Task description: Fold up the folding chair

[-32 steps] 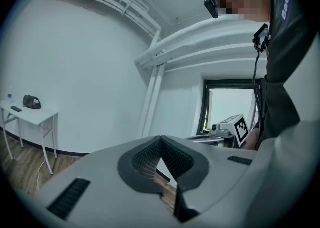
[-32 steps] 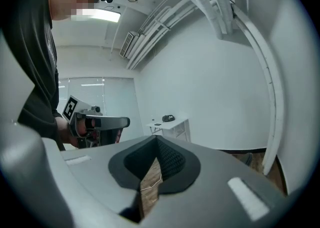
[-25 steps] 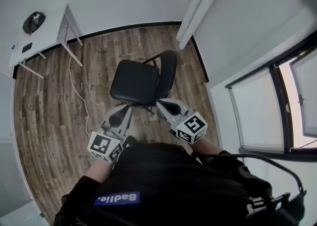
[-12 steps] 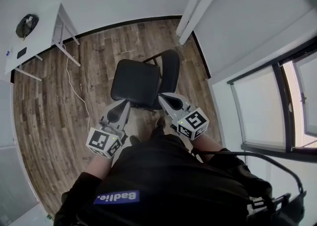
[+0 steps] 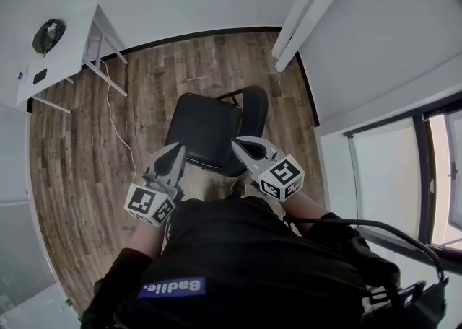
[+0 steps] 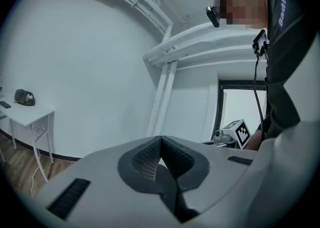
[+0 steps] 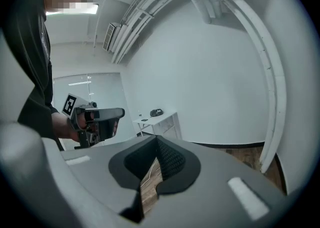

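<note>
Two empty grippers at the unfolded chair

The black folding chair [image 5: 206, 129] stands open on the wooden floor [image 5: 72, 169], seat flat and backrest to its right in the head view, well apart from the white desk [image 5: 68, 46] at upper left. The left gripper [image 5: 173, 153] and the right gripper [image 5: 240, 144] point at the seat's near edge, one on each side, jaws pressed together on nothing.

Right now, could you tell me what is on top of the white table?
A dark rounded object and a small flat black item lie on the white table; anything beneath the object is covered.
</note>
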Tool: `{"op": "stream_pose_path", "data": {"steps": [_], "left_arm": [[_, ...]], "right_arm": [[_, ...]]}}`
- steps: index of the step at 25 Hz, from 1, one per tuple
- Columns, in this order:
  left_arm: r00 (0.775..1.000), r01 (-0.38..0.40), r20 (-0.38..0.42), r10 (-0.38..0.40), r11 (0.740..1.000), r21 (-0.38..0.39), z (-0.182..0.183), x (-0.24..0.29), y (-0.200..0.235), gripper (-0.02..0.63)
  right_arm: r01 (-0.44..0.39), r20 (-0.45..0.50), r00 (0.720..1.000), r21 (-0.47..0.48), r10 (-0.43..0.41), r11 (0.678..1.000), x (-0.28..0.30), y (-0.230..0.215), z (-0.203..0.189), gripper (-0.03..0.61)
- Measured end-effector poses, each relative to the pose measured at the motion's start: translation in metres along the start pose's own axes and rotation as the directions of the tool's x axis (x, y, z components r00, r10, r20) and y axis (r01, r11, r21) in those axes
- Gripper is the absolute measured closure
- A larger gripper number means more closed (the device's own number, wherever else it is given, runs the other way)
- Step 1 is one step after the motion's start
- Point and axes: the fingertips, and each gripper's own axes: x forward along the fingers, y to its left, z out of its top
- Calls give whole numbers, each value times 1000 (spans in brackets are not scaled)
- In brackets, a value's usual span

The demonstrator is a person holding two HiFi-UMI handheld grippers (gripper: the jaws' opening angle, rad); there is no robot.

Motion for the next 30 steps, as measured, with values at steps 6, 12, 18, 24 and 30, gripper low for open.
{"op": "stream_pose_path", "data": {"steps": [6,12,18,24,30], "left_arm": [[1000,-2,-3,2,1000,-15,0,20,28,609],[995,88,-38,-88,996,-26,-6,25,67,609],[979,180,-83,-183,983,-48,-15,22,115,609],[962,237,-116,-248,966,-106,-25,29,133,609],[946,247,-181,-270,959,-139,-57,39,142,609]], "right_arm": [[27,-38,999,23,-26,999,14,-26,-7,577],[145,-62,988,48,-142,988,46,-39,-10,575],[270,-75,961,74,-265,960,72,-36,-9,575],[327,-92,943,109,-318,939,84,-27,-17,574],[381,-164,920,152,-357,912,80,-39,-48,558]]}}
